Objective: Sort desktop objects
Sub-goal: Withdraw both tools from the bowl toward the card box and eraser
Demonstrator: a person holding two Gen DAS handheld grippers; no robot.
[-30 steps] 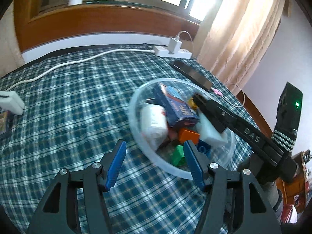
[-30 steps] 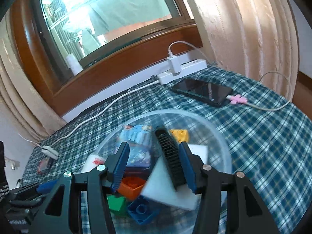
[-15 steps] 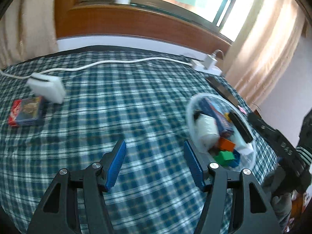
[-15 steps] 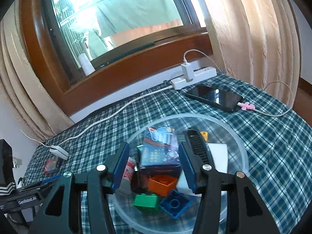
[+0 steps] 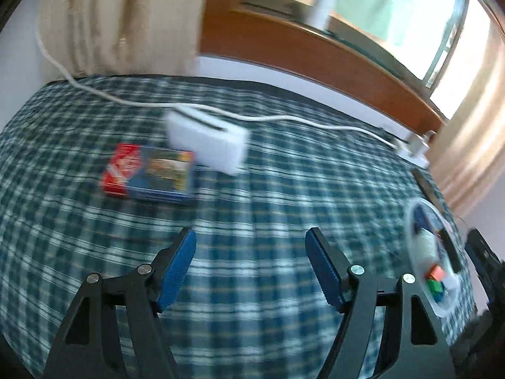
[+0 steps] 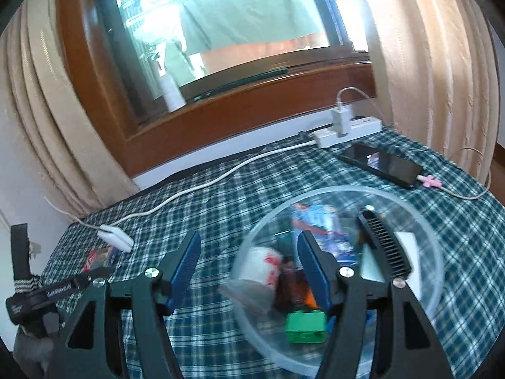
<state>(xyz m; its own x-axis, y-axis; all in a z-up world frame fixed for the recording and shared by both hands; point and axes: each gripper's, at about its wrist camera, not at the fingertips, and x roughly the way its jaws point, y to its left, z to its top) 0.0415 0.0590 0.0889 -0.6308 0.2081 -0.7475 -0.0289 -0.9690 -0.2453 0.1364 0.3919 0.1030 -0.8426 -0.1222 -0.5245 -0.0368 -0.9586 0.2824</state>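
A clear plastic bowl (image 6: 423, 230) on the plaid cloth holds a black comb (image 6: 383, 243), a blue box (image 6: 322, 221), a white roll (image 6: 260, 267), a green brick (image 6: 306, 327) and other bricks. The bowl also shows at the right edge of the left wrist view (image 5: 412, 221). A red and blue card box (image 5: 148, 173) and a white block (image 5: 206, 140) lie on the cloth ahead of my left gripper (image 5: 251, 265), which is open and empty. My right gripper (image 6: 247, 268) is open and empty, above the bowl's left rim.
A white cable (image 6: 195, 189) runs across the cloth to a power strip (image 6: 347, 128) by the window wall. A black phone (image 6: 383, 164) lies at the back right, plugged into a pink connector (image 6: 427, 181). Curtains hang on both sides.
My left gripper has swung left, away from the bowl, and now faces the card box and white block. My right gripper has pulled back and left from the bowl, leaving the comb inside.
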